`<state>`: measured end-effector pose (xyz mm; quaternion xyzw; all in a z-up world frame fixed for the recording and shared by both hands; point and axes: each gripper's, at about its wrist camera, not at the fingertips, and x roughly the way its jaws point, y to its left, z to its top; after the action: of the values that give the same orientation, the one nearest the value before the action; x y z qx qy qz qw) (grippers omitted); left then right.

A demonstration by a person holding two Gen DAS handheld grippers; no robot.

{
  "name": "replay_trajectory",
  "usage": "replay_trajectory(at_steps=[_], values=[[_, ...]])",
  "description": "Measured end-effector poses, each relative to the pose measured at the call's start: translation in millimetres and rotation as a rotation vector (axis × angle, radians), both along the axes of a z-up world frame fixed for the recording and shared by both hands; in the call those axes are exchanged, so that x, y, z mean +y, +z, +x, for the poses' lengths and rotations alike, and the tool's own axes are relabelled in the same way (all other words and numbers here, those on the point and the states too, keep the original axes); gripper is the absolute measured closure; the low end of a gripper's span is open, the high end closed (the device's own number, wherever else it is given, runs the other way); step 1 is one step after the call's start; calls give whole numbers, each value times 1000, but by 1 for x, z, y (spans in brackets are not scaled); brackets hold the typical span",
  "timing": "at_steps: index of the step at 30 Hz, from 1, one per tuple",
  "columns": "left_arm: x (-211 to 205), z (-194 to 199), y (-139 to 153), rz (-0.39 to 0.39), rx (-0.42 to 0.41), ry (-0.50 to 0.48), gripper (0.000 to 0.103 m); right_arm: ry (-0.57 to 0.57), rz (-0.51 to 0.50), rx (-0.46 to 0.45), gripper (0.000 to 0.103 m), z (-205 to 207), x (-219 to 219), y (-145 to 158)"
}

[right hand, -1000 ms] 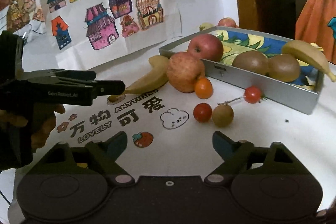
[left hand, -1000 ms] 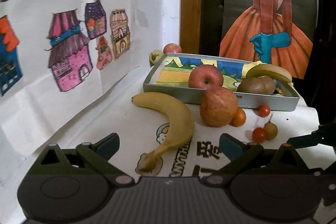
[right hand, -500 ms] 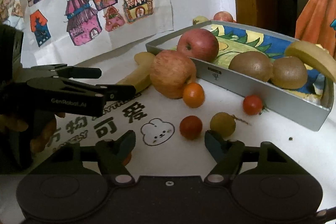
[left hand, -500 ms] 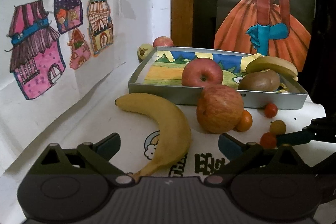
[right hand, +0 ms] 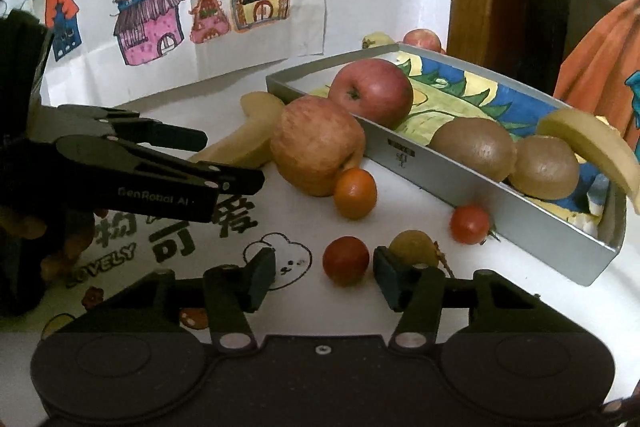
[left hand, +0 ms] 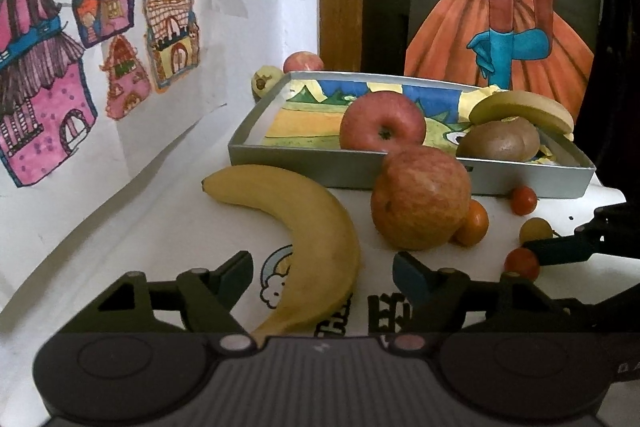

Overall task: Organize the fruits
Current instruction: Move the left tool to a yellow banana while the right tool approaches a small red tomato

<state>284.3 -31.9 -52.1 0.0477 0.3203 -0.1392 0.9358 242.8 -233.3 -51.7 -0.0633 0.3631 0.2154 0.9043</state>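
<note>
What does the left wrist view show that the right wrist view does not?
Only the left wrist view shows the whole table banana, lying between the open left gripper fingers. Only the right wrist view shows two kiwis apart and the open right gripper around a red tomato. Both show the tray and the table apple.

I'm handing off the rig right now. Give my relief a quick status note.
Left tool: open, straddling the loose banana on the table.
Right tool: open, a red cherry tomato between its fingers, not gripped.
Done: red apple, two kiwis and a banana in the grey tray.
Left: loose banana, big apple, small orange, other tomatoes.
</note>
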Motion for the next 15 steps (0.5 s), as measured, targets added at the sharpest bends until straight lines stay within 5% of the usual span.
replay_trajectory(at_steps=[9, 15], values=[[-5, 9, -4, 22, 29, 4, 28, -12, 1, -4, 57, 1, -2, 1], [-5, 7, -3, 24, 22, -5, 43, -13, 0, -6, 63, 1, -2, 1]])
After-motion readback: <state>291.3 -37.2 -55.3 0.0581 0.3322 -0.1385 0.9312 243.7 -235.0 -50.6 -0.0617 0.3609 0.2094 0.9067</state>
